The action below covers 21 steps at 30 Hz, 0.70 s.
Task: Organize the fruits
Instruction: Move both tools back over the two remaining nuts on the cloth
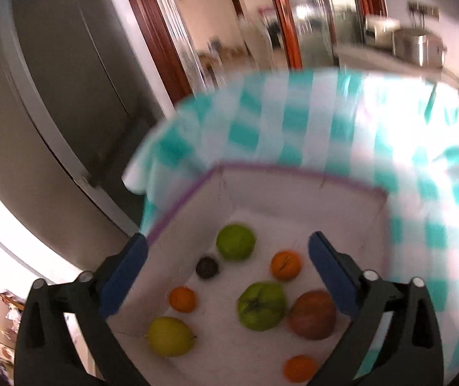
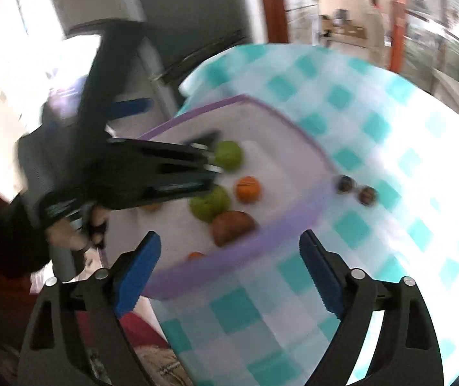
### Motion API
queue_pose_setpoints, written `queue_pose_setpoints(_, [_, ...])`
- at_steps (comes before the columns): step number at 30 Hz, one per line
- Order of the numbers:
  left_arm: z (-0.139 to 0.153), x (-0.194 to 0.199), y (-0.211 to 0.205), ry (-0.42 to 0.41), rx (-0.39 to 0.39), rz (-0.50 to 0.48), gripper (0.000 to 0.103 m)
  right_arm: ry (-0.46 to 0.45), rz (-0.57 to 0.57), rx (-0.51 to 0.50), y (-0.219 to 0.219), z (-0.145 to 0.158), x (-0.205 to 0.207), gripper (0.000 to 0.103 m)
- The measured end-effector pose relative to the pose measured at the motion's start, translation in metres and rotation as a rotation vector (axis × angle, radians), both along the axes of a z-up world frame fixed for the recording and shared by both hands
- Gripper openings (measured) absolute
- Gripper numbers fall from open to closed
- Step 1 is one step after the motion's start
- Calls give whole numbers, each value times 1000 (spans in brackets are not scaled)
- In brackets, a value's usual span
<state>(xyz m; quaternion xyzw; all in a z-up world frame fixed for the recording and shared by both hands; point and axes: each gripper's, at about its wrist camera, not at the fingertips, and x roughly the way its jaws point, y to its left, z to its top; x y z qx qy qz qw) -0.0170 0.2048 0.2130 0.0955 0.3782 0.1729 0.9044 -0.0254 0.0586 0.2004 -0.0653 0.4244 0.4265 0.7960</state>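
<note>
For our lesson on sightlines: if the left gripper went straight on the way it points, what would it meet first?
Probably the green fruit on the bin floor, centred between the open left gripper fingers; depth is uncertain.

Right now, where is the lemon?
In the left wrist view the lemon lies inside the purple-rimmed bin, at its near left, just below a small orange.

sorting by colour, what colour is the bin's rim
Purple rim, clearest in the right wrist view.

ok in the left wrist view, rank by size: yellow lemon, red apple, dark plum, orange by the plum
1. Red apple and yellow lemon: look alike, both near the camera
2. Orange by the plum
3. Dark plum
</note>
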Motion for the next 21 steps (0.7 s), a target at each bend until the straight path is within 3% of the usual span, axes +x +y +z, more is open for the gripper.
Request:
queue_pose_setpoints(3, [22, -13, -54, -65, -11, -53, 101, 33, -105, -3, -60, -9, 0, 87])
queue_pose_setpoints(6, [23, -18, -107, -35, -8, -117, 101, 74, -201, -8, -109, -27, -1, 87])
queue_pose_setpoints(13, [-30, -19, -236, 304, -40, -293, 101, 143, -443, -62, -218, -82, -23, 87])
queue_pose_setpoints(18, [-73, -15, -282, 489, -28, -319, 101, 190, -532, -53, -259, -126, -46, 87])
queue_pose_setpoints(21, [-98, -11, -292, 559, -11, -304, 101, 182, -543, -47, -269, -140, -57, 87])
